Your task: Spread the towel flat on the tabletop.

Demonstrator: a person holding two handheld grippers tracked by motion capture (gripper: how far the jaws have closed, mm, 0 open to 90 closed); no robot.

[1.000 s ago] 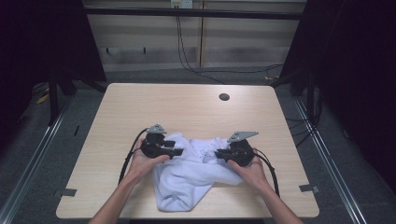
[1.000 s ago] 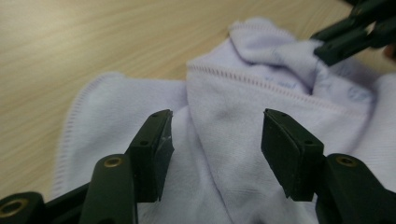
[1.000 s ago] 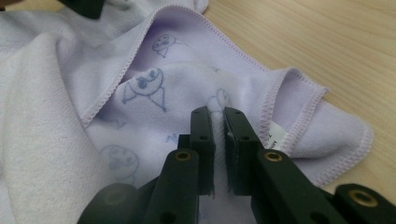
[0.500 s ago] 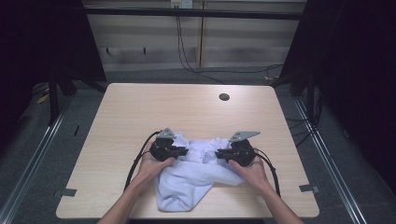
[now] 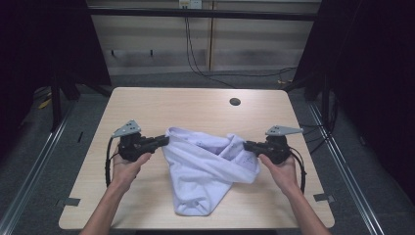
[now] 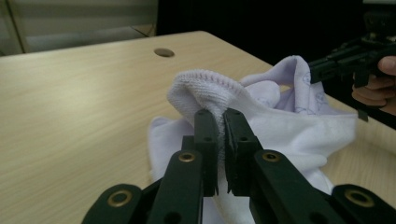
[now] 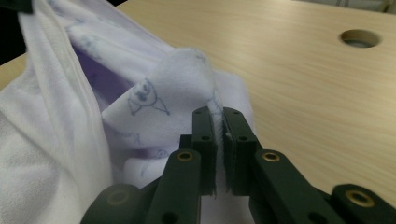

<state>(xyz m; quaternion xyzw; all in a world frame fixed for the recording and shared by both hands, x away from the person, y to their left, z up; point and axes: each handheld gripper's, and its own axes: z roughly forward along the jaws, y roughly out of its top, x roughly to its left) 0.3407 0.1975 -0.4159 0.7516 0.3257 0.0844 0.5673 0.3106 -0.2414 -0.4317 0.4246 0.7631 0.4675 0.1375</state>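
Note:
A white cloth (image 5: 205, 166) with a faint printed pattern hangs stretched between my two grippers, its lower part resting on the table near the front edge. My left gripper (image 5: 165, 140) has just been closing and is shut on the cloth's left corner. In the left gripper view the terry hem (image 6: 205, 86) is pinched in the left gripper (image 6: 220, 114). My right gripper (image 5: 245, 145) is shut on the right corner. In the right gripper view a fold of the cloth (image 7: 154, 93) is clamped in the right gripper (image 7: 216, 112).
The wooden table (image 5: 195, 105) has a round cable hole (image 5: 235, 102) at the back right. Dark frame posts and floor rails stand along both sides. Cables hang behind the table.
Both hands have risen and drawn apart, lifting the cloth's top edge off the table and spreading it. The left gripper's jaws have closed on the left corner.

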